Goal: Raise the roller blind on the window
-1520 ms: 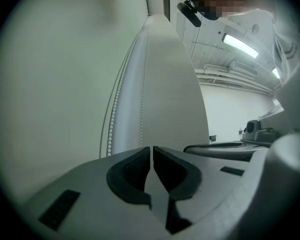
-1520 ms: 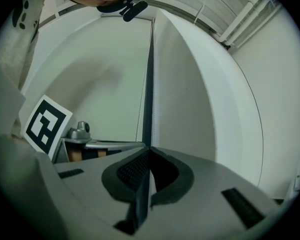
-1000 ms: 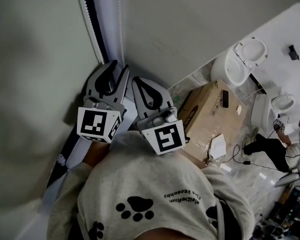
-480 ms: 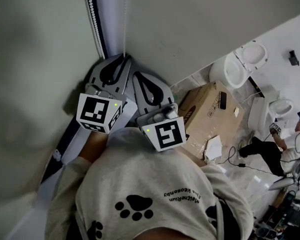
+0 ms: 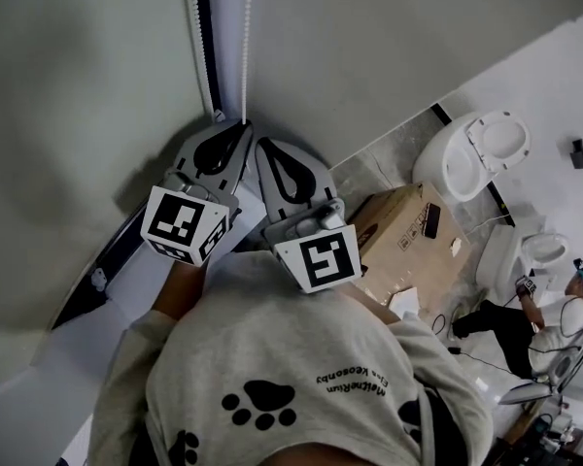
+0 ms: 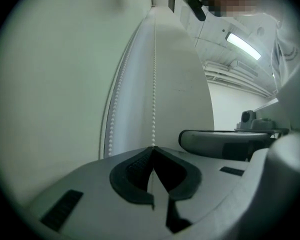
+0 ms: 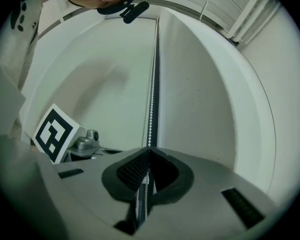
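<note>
Left claw (image 6: pixel 153 148): its jaws have just been closing and now meet on a strand of the bead chain (image 6: pixel 154 84), which runs straight up from the tips. Right claw (image 7: pixel 149 149): closed on the bead chain as well, with beads showing in the slot behind its pads. In the head view both claws sit side by side at the foot of the chain, close against the wall.

Roller blind (image 5: pixel 78 115): the pale sheet left of the chain, hanging lowered beside a dark vertical strip.

Containers: one cardboard box (image 5: pixel 403 231) on the floor, flaps shut, so I cannot see its contents. A dark flat item (image 5: pixel 433 219) lies on its top. A white toilet (image 5: pixel 476 153) stands beyond the box, lid raised; a second toilet (image 5: pixel 539 250) stands further right.
</note>
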`<state>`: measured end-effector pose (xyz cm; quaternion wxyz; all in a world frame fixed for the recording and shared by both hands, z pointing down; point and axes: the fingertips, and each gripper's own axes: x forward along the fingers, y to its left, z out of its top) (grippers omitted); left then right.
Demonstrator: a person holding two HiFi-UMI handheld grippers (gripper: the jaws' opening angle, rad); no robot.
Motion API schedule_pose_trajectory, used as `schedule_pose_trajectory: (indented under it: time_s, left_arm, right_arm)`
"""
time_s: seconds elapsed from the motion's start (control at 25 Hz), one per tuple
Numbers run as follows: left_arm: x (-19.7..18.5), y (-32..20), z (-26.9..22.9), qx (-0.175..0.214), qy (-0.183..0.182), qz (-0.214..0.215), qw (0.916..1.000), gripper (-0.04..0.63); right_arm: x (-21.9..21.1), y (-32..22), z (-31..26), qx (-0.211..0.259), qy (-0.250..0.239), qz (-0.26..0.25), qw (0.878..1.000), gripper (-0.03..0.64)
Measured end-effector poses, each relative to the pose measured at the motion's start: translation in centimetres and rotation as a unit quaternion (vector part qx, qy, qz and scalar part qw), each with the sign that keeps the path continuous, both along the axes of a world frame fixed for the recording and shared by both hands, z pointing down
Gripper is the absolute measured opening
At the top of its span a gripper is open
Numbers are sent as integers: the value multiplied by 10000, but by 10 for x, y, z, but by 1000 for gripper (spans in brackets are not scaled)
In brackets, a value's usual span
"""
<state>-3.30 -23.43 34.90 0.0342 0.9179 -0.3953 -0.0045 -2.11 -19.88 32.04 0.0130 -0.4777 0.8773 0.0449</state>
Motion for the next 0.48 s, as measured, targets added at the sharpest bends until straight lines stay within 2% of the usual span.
schedule_pose_trajectory:
  time_s: [0.24, 0.48]
  left_arm:
    - [-1, 31, -3, 48, -26, -317, 9995, 11]
    - [2, 60, 1, 67, -26, -506, 9987, 11]
  right_arm:
    - [5, 16, -5, -4, -12, -430, 9991, 11]
    - [5, 35, -28, -24, -24, -1192, 9929, 16]
